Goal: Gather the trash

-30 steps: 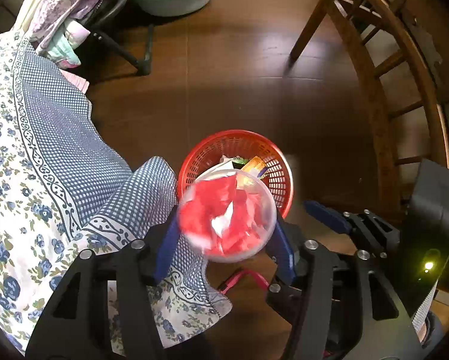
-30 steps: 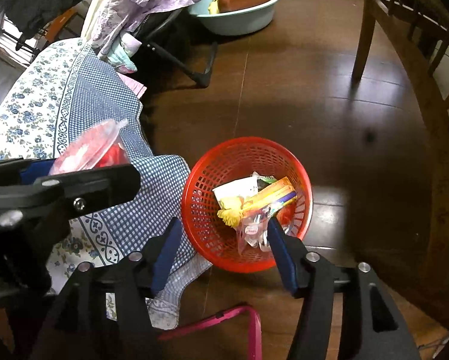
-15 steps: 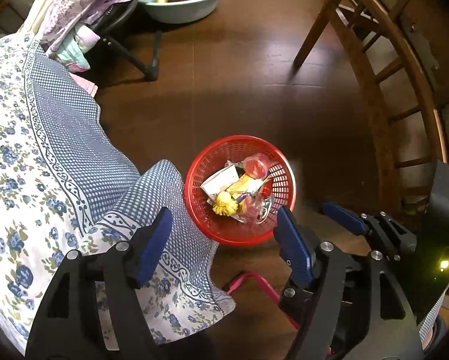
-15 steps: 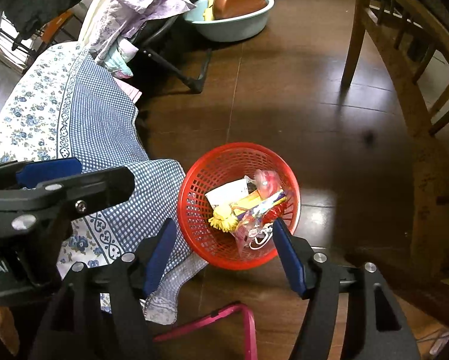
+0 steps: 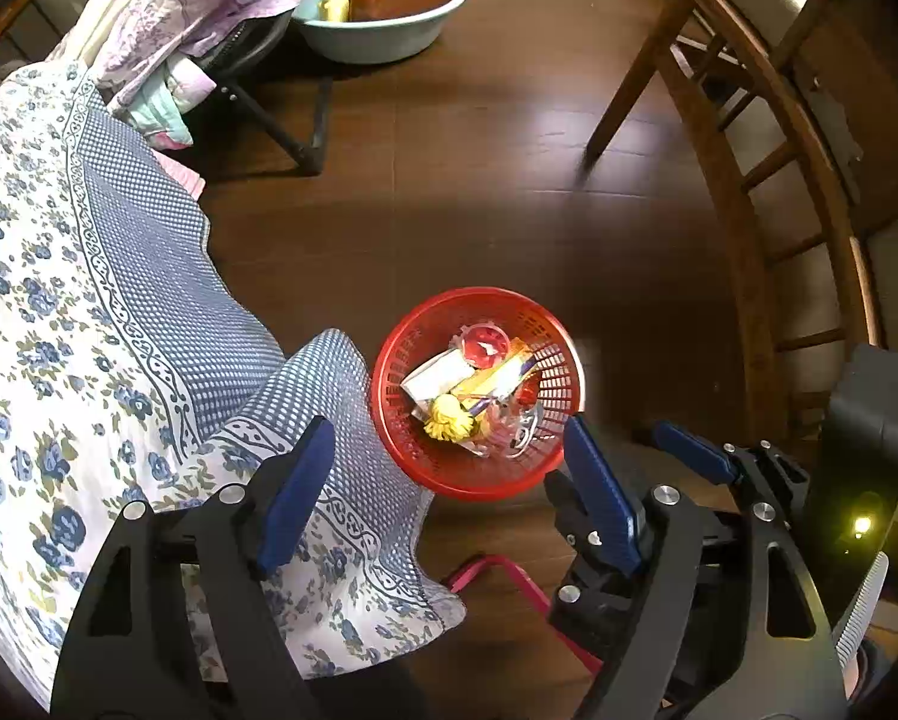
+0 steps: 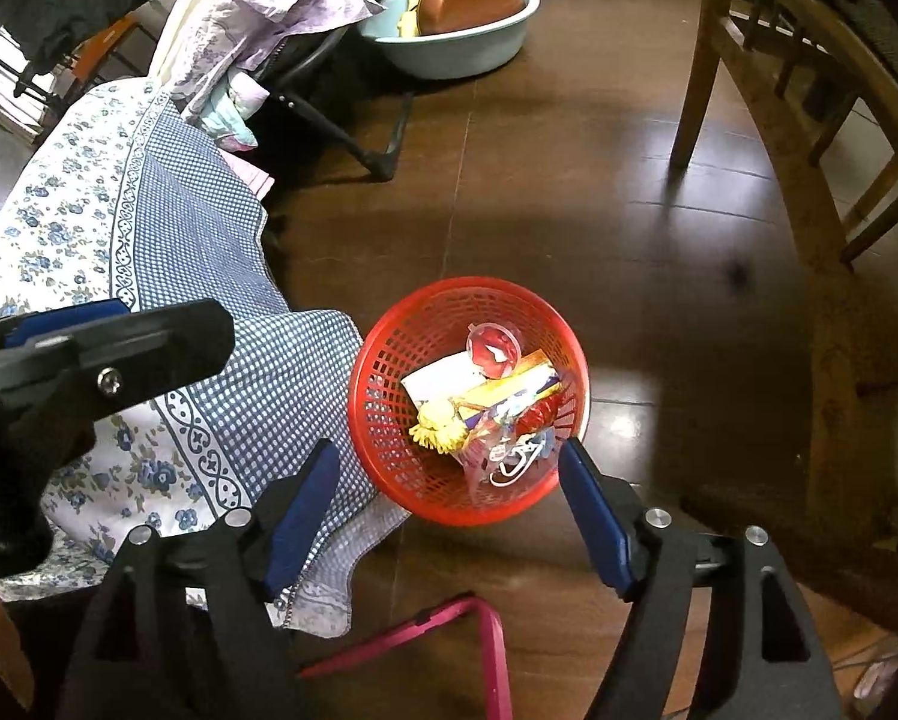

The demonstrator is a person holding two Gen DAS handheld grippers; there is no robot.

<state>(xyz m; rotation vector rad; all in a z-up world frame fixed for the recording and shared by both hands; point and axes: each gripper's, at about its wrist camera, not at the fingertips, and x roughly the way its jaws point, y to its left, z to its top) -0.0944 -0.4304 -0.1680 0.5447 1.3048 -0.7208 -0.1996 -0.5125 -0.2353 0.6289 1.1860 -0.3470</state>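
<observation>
Two claws hang above a dark wooden floor, both pointing steeply down at a red basket. The left claw has its jaws opening, with nothing between them. The right claw is also opening and empty.

All the trash in view lies inside the basket: a clear cup with red contents, a white paper, a yellow wrapper, a yellow tuft and a crumpled clear bag. The basket stands on the floor, touching the hanging edge of a blue-and-white floral cloth.

One risk, as a judgement: the basket is light and sits against the cloth, so a claw brushing the cloth or the basket's rim could tip it and spill the pile. The cup rests high on the heap and looks likeliest to roll out.
</observation>
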